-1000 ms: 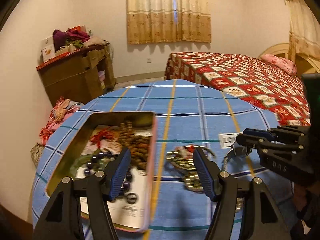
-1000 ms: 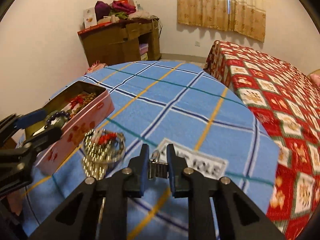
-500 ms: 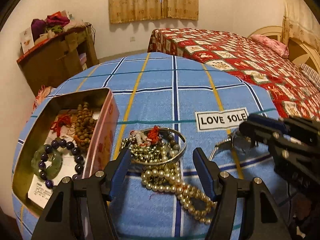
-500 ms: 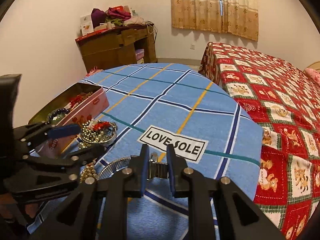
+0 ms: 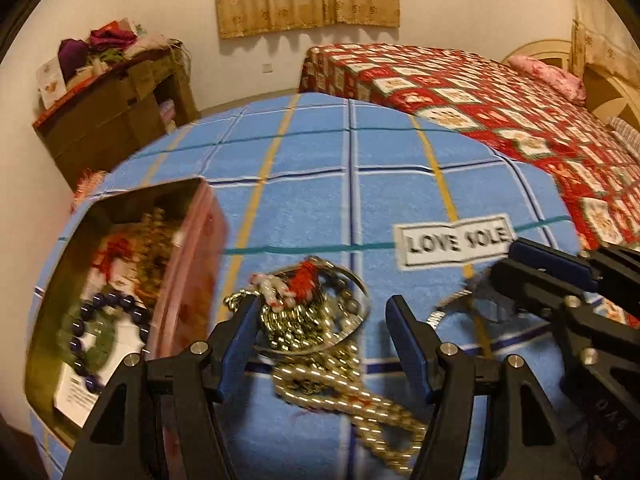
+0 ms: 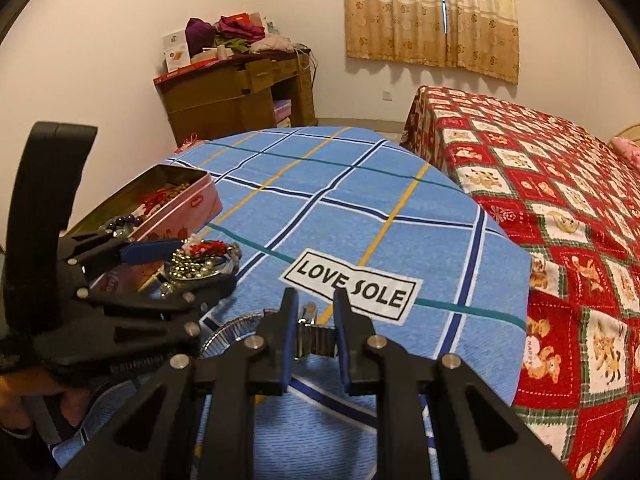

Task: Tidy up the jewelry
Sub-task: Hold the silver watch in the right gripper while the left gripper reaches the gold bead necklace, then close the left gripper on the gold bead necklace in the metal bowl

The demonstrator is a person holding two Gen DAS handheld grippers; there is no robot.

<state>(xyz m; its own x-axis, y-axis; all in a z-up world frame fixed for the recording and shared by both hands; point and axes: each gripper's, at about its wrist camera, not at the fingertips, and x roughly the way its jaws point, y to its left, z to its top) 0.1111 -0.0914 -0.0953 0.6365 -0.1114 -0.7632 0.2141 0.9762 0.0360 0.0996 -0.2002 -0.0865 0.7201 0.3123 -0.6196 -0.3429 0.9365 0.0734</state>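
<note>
We have the left tongs point(image 5: 318, 344) spread wide over the loose heap of jewelry, fingers apart and gripping nothing. Our right tongs point(image 6: 314, 332) are closed on a silvery metal link watch band point(image 6: 316, 340), its ribbed strap curling away to the left across the cloth.

So how far along are we? By our reckoning, partway. The open pink rectangular tin box point(image 5: 188, 264), sitting by the left edge of the bench point(image 5: 352, 184), already holds a dark purple bead bracelet point(image 5: 100, 332), a green ring-shaped piece point(image 5: 90, 340), a red knotted cord point(image 5: 116, 246) and a strand of brown wooden beads point(image 5: 154, 240). Outside it, just beside the tin's right wall, a thin round silver bangle point(image 5: 352, 312) rings a pile of small shiny gold beads point(image 5: 300, 320) topped by a red-and-white charm point(image 5: 292, 284). Nearer us, a long strand of pale pearly beads point(image 5: 352, 400) trails toward the near edge.

The bench wears a fuzzy blue plaid towel point(image 6: 360, 208) with a white "LOVE SOLE" label point(image 6: 352, 290); soft pile, so beads should sit and not roll. Left to do, we judge: the watch band, the bangle cluster and the pearl strand all want a home in that tin.
</note>
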